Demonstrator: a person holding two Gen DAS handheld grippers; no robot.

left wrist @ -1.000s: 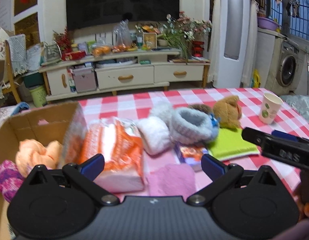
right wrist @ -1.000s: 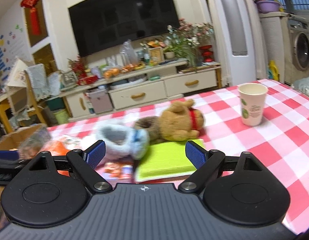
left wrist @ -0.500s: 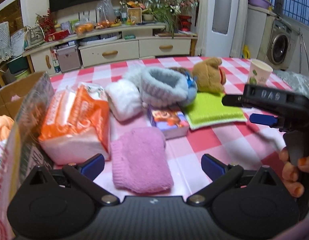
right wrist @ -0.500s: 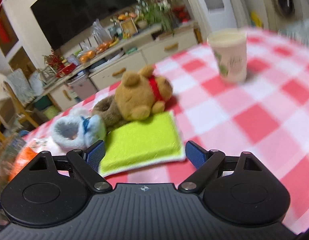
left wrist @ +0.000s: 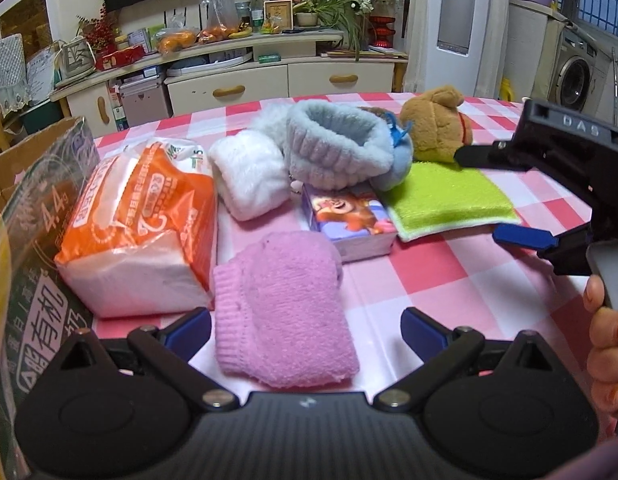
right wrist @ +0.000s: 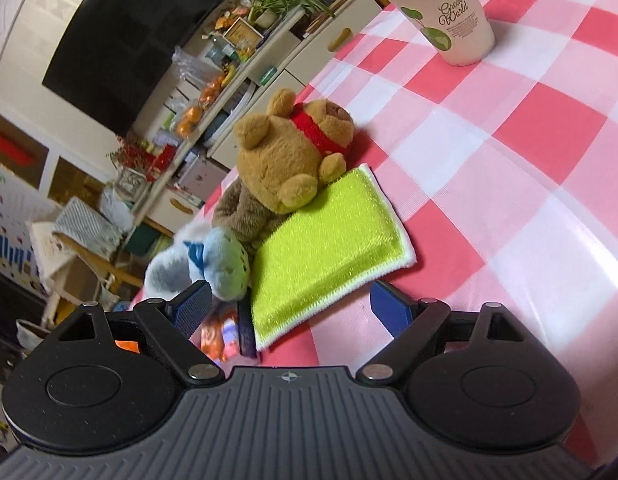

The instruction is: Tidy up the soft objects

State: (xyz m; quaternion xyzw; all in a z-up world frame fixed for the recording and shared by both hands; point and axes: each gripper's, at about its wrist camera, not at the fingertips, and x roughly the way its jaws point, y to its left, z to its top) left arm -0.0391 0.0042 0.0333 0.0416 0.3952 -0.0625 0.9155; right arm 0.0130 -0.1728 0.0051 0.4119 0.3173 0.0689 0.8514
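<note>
Judging progress: mostly not done. Cardboard box (left wrist: 41, 200) sits at the left edge of the table (left wrist: 449, 280); its inside isn't visible now. Loose on the checked cloth: pink sock (left wrist: 281, 312), tissue pack (left wrist: 145, 220), white fluffy piece (left wrist: 249, 176), grey-blue slipper (left wrist: 337, 148), small printed tissue packet (left wrist: 349, 216), green sponge cloth (left wrist: 445, 200), teddy bear (left wrist: 437, 124). Paper cup (right wrist: 441, 12) stands well apart, not a soft item

Left gripper (left wrist: 305, 326): fingers wide, nothing held, straddling the near end of the sock. Right gripper (right wrist: 289, 308): fingers wide, nothing held, rolled sideways, near edge of the sponge cloth between the tips, bear just behind it

Vs 1.0 s ago: left has dropped and closed in from the box side onto the sock. Right was level and further back; now tilted and right at the sponge. Nothing grasped yet
</note>
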